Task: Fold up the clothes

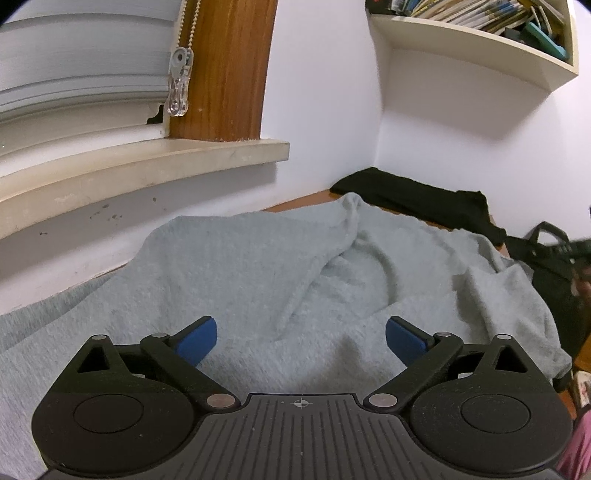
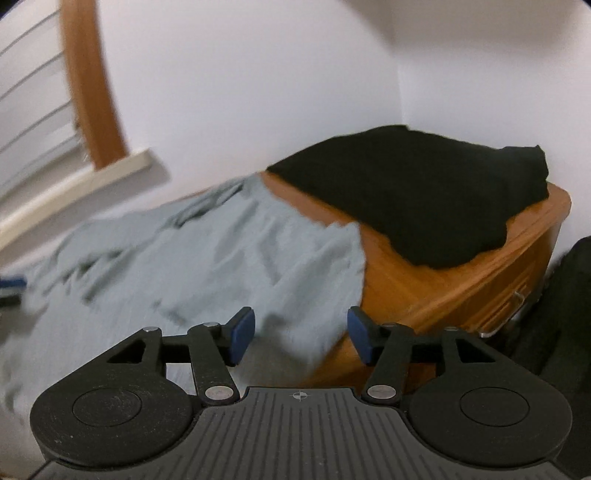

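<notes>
Your left gripper (image 1: 301, 338) hangs low over the pale grey sweater (image 1: 258, 280) with its blue pads (image 1: 197, 341) spread wide and nothing between them. That view is sharp: at the upper left you see the blind cord's clear clip (image 1: 180, 83) and the window sill (image 1: 140, 162), in the middle the rumpled sweater covering most of the wooden surface, and at the upper right a wall shelf of books (image 1: 476, 22). Only this view shows the shelf.

Your right gripper (image 2: 301, 338) is also parted, empty, at the sweater's edge (image 2: 221, 258), which looks smeared by blur. To its right this view alone shows the wooden chest (image 2: 443, 280) edge and front, with a folded black garment (image 2: 413, 192) lying on top, apart from the sweater.
</notes>
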`<state>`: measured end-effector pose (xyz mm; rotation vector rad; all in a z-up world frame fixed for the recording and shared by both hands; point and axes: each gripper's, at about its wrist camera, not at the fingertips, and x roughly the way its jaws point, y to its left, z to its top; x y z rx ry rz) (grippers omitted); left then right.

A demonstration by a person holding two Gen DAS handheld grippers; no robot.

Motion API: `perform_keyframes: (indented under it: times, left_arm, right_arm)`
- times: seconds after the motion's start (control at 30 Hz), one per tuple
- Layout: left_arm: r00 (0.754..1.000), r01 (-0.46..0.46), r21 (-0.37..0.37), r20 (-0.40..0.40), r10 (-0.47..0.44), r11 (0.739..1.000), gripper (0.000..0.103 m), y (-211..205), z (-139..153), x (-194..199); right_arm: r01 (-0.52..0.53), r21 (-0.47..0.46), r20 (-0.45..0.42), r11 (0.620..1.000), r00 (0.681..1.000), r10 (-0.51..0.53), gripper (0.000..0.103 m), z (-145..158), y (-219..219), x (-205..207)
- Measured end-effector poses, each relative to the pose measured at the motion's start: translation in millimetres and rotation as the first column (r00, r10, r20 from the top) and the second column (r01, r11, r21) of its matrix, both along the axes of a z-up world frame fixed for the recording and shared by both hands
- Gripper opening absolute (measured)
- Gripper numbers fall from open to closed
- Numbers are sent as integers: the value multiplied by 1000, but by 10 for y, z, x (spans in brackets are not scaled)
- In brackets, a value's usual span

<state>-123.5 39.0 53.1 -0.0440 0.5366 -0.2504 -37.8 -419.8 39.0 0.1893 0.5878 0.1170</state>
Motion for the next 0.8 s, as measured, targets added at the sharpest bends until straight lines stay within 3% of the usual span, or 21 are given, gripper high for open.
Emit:
perform_keyframes:
  times: [0.07,0.17,0.27,0.3,0.43,0.53,0.7,0.8]
  left_arm:
    - [1000,-1,-1,0,1,1000,100,4,-1,-2]
    - [1000,-4,-2,-2,4,1000,100,11,-3,1]
    - [1000,-6,0,-5,6,1000,100,7,-6,9]
    - [1000,-7,1,-6,7,1000,100,6,-7,11]
    - [1000,-10,5,-11,10,1000,101,0,-11,21]
    - [1000,-12,7,-15,12,1000,101,-2,-15,28]
    - [1000,-16,5,-20,16,1000,101,13,-22,37]
    - [1000,-18,3,-23,18,1000,102,23,-26,43]
  right_arm:
    - [16,35,-27,999,1000,-15,55,-11,-4,139]
    - [79,-40,-58,996,995,-81,55,-39,5,273]
    - [77,-86,-60,993,995,-83,52,-26,-7,274]
    - [74,-100,-59,992,995,-80,43,-20,-12,270]
    - [62,-155,-58,986,996,-72,27,3,-30,254]
    - [53,-196,-57,979,996,-65,7,20,-45,241]
    - [37,-264,-57,964,997,-54,5,49,-68,220]
    - [36,-234,-61,971,997,-52,6,63,-154,191]
